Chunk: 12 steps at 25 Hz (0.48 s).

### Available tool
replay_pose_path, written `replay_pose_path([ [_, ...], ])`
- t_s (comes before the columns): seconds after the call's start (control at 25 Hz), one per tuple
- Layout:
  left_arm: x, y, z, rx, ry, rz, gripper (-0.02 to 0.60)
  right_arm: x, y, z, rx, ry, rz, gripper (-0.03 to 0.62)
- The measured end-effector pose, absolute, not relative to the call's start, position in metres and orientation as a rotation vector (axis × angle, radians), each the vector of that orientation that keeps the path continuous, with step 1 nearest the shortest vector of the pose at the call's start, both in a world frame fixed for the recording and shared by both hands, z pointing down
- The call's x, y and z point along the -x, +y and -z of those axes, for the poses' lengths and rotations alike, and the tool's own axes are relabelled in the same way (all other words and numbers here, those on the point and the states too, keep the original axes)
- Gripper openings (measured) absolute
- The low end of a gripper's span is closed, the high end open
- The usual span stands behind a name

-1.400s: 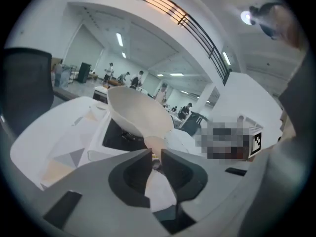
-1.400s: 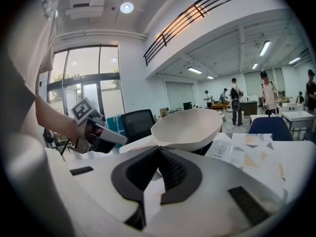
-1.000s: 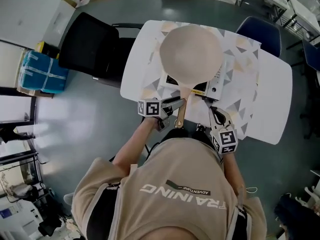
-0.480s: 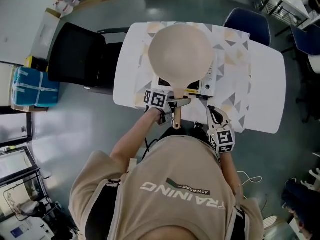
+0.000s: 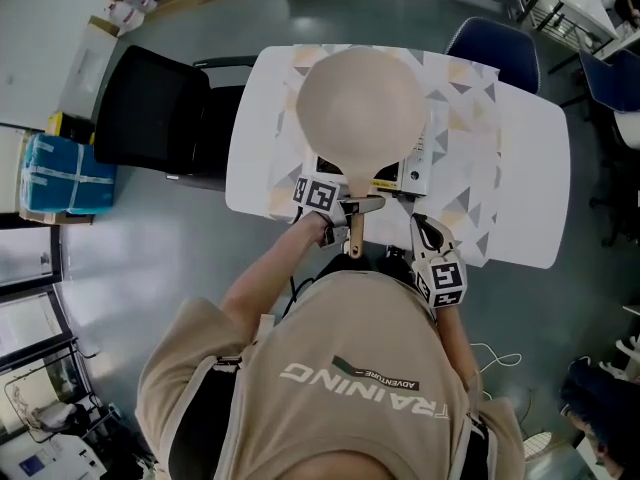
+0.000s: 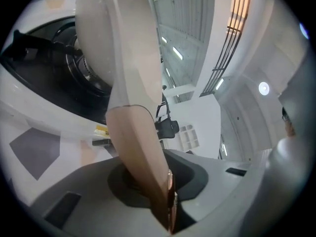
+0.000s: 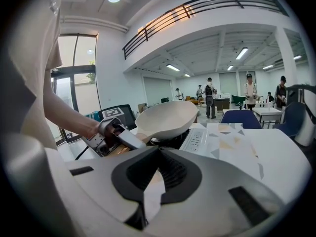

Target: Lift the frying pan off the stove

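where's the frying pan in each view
Head view: frying pan at upper centre, handle pointing toward the bottom.
Left gripper view: frying pan fills centre-left, its wooden handle running to the bottom edge.
Right gripper view: frying pan just left of centre.
Shared landmark: the stove under it.

1. I see a cream round frying pan [image 5: 362,103] with a tan wooden handle [image 5: 356,230].
2. The white tabletop [image 5: 535,198] carries a cloth of grey and peach triangles [image 5: 465,118].
3. At ten o'clock is a black padded chair [image 5: 150,113]; at one o'clock, a blue chair [image 5: 495,48].
4. My beige shirt [image 5: 330,348] bears white lettering.
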State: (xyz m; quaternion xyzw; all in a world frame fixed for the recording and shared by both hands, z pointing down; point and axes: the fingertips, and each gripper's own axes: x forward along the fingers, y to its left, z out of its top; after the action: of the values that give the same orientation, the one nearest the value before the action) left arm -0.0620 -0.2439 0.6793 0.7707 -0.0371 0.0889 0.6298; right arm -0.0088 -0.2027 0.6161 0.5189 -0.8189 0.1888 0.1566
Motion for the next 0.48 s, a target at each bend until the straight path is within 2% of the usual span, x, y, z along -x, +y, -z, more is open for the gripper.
replay_pose_path([
  [0.48, 0.067, -0.249, -0.656, -1.861, -0.063, -0.095, 0.103, 0.011, -0.204, -0.618, -1.442, -2.359, -0.546, 0.005],
])
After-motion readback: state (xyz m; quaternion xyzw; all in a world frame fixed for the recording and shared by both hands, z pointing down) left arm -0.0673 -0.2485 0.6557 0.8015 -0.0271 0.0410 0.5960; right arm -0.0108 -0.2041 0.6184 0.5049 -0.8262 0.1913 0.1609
